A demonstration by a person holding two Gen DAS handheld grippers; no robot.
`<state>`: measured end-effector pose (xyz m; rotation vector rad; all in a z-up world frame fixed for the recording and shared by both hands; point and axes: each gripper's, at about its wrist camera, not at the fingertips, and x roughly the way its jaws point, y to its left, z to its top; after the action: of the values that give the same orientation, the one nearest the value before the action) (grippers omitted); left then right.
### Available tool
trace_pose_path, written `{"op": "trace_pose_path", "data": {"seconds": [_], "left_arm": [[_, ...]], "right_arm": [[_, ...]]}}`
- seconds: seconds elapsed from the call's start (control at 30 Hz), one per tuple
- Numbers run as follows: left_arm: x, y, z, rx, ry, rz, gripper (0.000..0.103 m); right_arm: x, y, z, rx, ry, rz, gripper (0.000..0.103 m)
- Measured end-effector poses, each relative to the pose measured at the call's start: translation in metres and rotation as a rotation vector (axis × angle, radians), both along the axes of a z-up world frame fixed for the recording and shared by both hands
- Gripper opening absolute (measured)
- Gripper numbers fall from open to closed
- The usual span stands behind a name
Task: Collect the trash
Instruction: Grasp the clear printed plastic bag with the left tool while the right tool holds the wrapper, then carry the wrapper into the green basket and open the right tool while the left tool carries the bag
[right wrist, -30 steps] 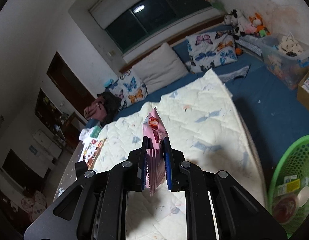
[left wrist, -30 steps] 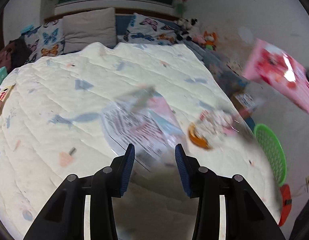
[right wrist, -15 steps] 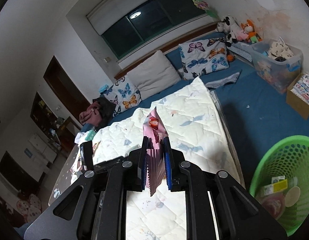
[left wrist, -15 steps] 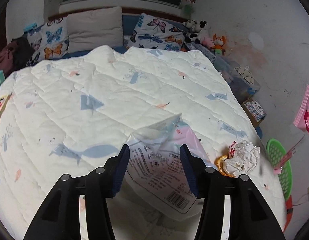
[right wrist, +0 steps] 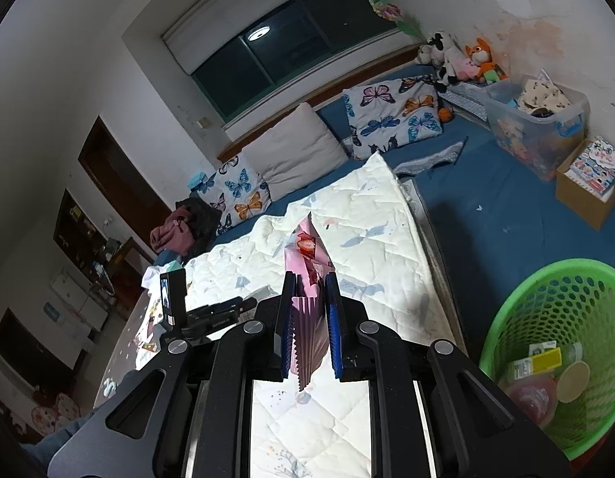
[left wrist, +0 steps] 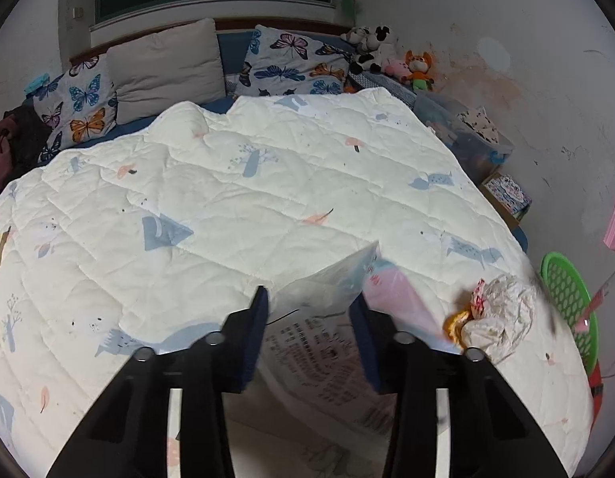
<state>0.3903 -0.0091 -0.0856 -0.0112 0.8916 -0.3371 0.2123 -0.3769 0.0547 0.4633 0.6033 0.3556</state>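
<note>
My left gripper (left wrist: 309, 302) is open, its blue pads on either side of a clear printed plastic wrapper (left wrist: 327, 342) lying on the white quilt (left wrist: 228, 199). A crumpled white paper ball (left wrist: 502, 318) lies to its right near the bed's edge, over something orange. My right gripper (right wrist: 309, 306) is shut on a pink snack wrapper (right wrist: 307, 251) and holds it above the quilt's right side. The green trash basket (right wrist: 562, 318) stands low right of it, with several pieces of trash inside. The basket also shows in the left wrist view (left wrist: 566, 290).
Butterfly pillows (left wrist: 291, 59) and a grey pillow (left wrist: 168, 63) lie at the headboard. Soft toys (left wrist: 387, 55), a clear storage bin (right wrist: 538, 119) and a cardboard box (right wrist: 590, 183) line the right wall on the blue floor mat. The left gripper's body (right wrist: 196, 310) shows left.
My left gripper has come down and forward until its open pads straddle the clear wrapper. My right gripper has carried the pink wrapper right, and the green basket shows larger.
</note>
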Motion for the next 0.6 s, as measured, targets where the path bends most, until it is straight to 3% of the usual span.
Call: {"op": "trace_pose_path", "data": {"seconds": [0.03,0.1,0.2,0.6], "left_arm": [[-0.001,0.001,-0.001,-0.003,0.002,0.0,0.031],[-0.005,0.002,-0.001,0.002,-0.008,0.004,0.017],[-0.014,0.003,0.004,-0.017,-0.018,0.015,0.01],[-0.076,0.002,0.057,-0.015,-0.11,0.016,0.007]], "right_arm": [[-0.001,-0.001,-0.001,-0.001,0.002,-0.004,0.015],[-0.003,-0.001,-0.002,0.0,0.007,-0.01,0.015],[-0.008,-0.005,-0.004,0.008,0.011,-0.022,0.015],[-0.043,-0.031,-0.003,0.002,0.004,-0.07,0.015]]}}
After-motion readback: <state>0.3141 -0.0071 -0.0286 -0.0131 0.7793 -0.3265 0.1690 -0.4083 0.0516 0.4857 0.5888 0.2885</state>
